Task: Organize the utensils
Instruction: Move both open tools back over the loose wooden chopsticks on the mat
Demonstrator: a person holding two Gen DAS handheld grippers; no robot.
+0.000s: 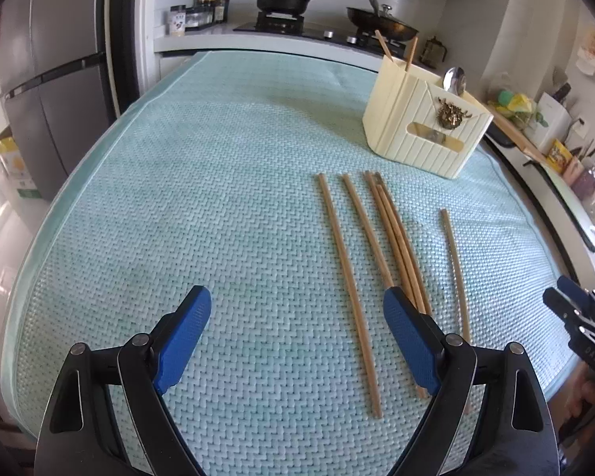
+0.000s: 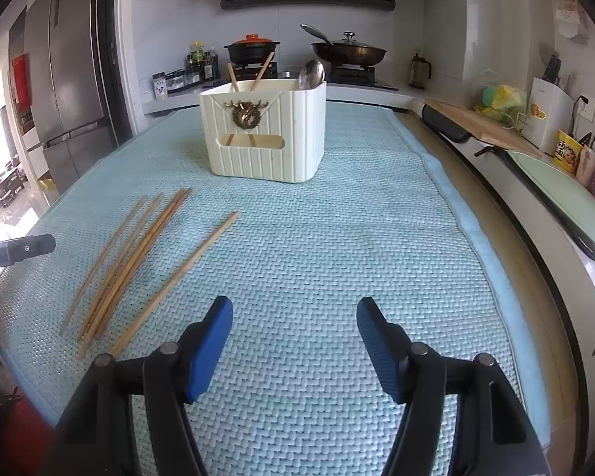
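Several wooden chopsticks (image 1: 392, 250) lie loose on the pale green mat (image 1: 218, 198); in the right wrist view they lie at the left (image 2: 131, 261). A cream utensil holder (image 1: 424, 127) stands beyond them, with two chopsticks and a metal spoon (image 1: 454, 79) in it; it also shows in the right wrist view (image 2: 265, 135). My left gripper (image 1: 297, 337) is open and empty above the mat, its right finger over the near ends of the chopsticks. My right gripper (image 2: 293, 345) is open and empty, to the right of the chopsticks.
A counter with a stove, a black pot (image 2: 252, 49) and a wok (image 2: 349, 53) runs behind the mat. A fridge (image 2: 67, 79) stands at the left. A cutting board (image 2: 484, 123) and jars line the right counter. My right gripper shows at the left wrist view's right edge (image 1: 579, 313).
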